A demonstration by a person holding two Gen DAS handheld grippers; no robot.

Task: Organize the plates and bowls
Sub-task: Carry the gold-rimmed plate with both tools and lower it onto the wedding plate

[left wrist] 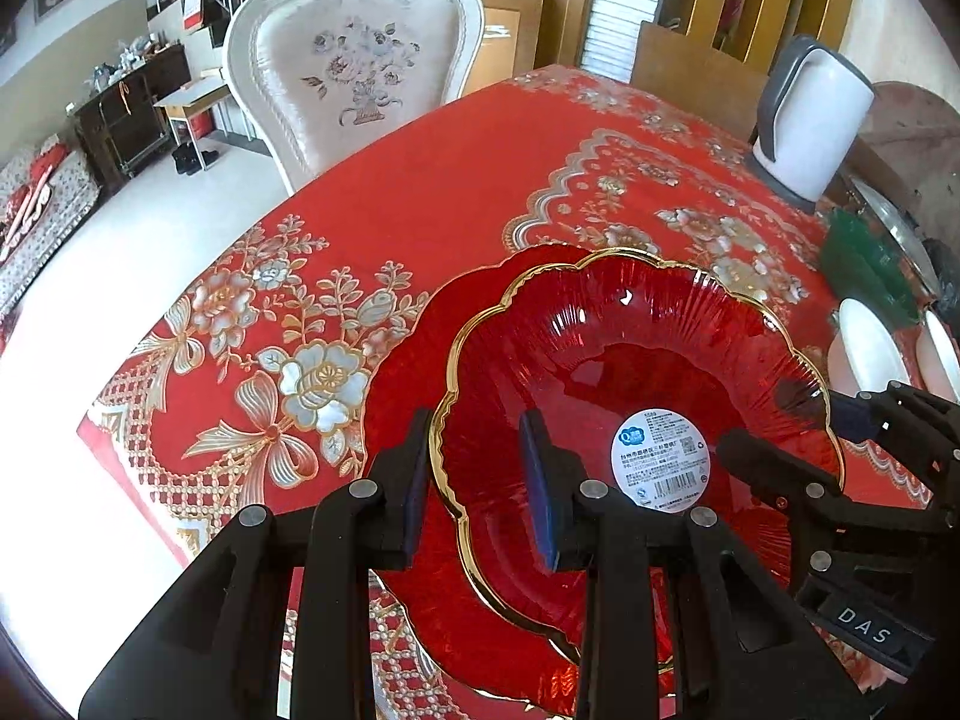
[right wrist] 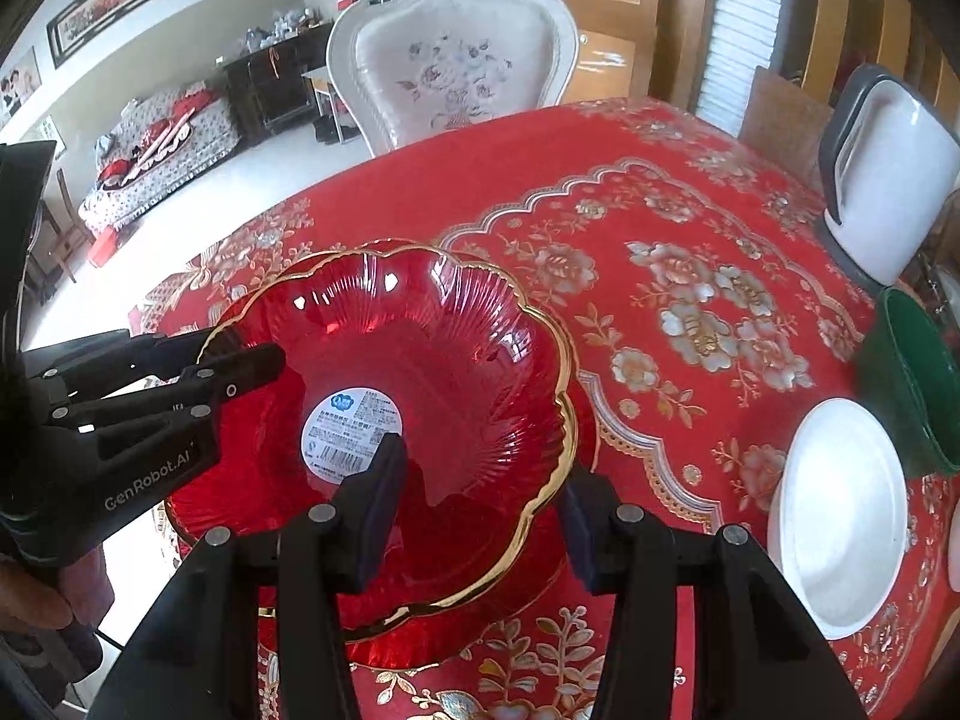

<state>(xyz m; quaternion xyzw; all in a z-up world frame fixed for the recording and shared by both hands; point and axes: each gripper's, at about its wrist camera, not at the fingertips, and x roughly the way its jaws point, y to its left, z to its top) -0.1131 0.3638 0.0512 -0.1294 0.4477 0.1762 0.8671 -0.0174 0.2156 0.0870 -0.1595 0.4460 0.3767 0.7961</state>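
A red glass bowl with a scalloped gold rim (left wrist: 636, 360) (right wrist: 420, 348) and a round white label sits on a larger red plate (left wrist: 408, 396) (right wrist: 558, 546) on the red floral tablecloth. My left gripper (left wrist: 480, 486) is open, one finger outside the bowl's left rim and one inside; it also shows in the right wrist view (right wrist: 240, 348). My right gripper (right wrist: 480, 504) is open and straddles the bowl's near right rim; it also shows in the left wrist view (left wrist: 792, 414) at the bowl's right edge.
A white plate (right wrist: 840, 510) (left wrist: 870, 348) and a green bowl (right wrist: 912, 372) (left wrist: 864, 258) lie at the right. A white kettle (left wrist: 810, 114) (right wrist: 888, 174) stands at the far right. A white ornate chair (left wrist: 354, 66) stands behind the table.
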